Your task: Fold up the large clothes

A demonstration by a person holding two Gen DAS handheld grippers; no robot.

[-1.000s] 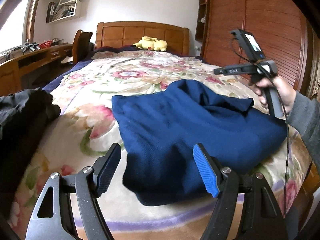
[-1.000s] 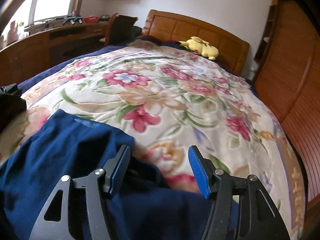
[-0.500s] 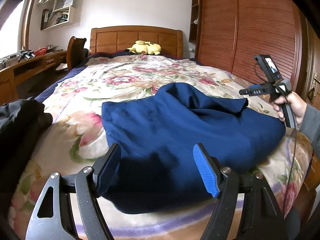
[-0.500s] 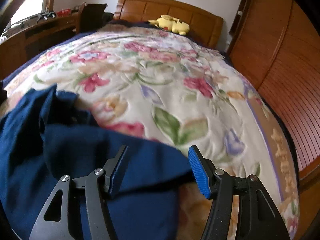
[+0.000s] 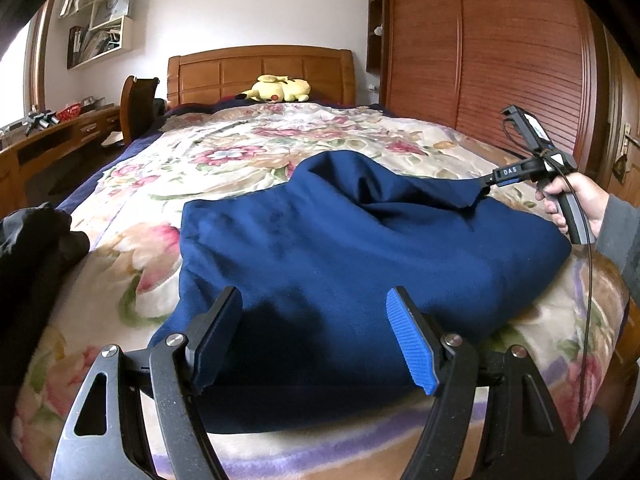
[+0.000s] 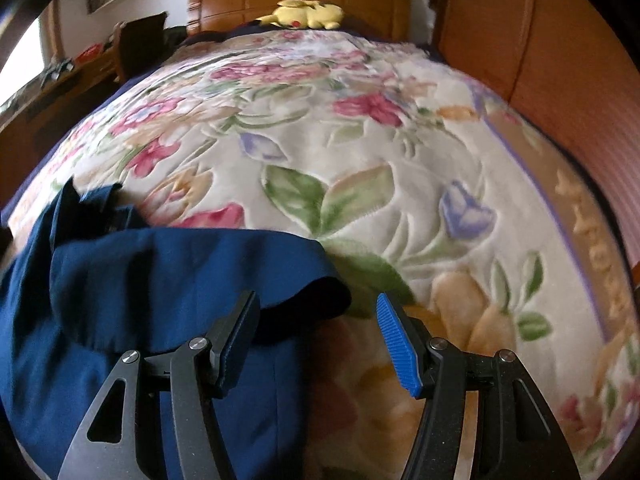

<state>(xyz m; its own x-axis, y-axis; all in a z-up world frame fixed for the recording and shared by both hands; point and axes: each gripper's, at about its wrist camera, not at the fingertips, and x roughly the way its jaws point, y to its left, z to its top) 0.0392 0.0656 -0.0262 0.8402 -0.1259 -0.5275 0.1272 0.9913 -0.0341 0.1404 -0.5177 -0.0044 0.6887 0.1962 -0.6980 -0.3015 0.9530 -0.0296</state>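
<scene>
A: Left gripper low over the near end of the navy garment, jaws apart, cloth lying under and between the pads but not pinched. Nothing held.

B: And the right gripper?

A: Jaws apart as well, set at the garment's far right corner. Left finger over a raised flap of the cloth, blue pad over bare blanket. Looks unclamped from its own view; from the left wrist view, tip right at the cloth's edge, contact hard to make out.

B: Garment's place?

A: Spread across the foot of the bed, on the floral blanket, near hem close to the blanket's purple border. Looks doubled over at least once, judging by the thick rounded edge on the right. Top layer rumpled, with a ridge running up toward the right gripper's corner.

B: Left to do, then?

A: Probably most of it. No tidy rectangle yet: corners loose, surface puckered. Likely next: pinch both corners, draw taut, lay over again, smooth flat.

B: Anything else about?

A: Dark bundle of clothing at the blanket's left edge, apart from the navy piece; possibly waiting its turn. Yellow plush toy up by the headboard, well clear.
</scene>
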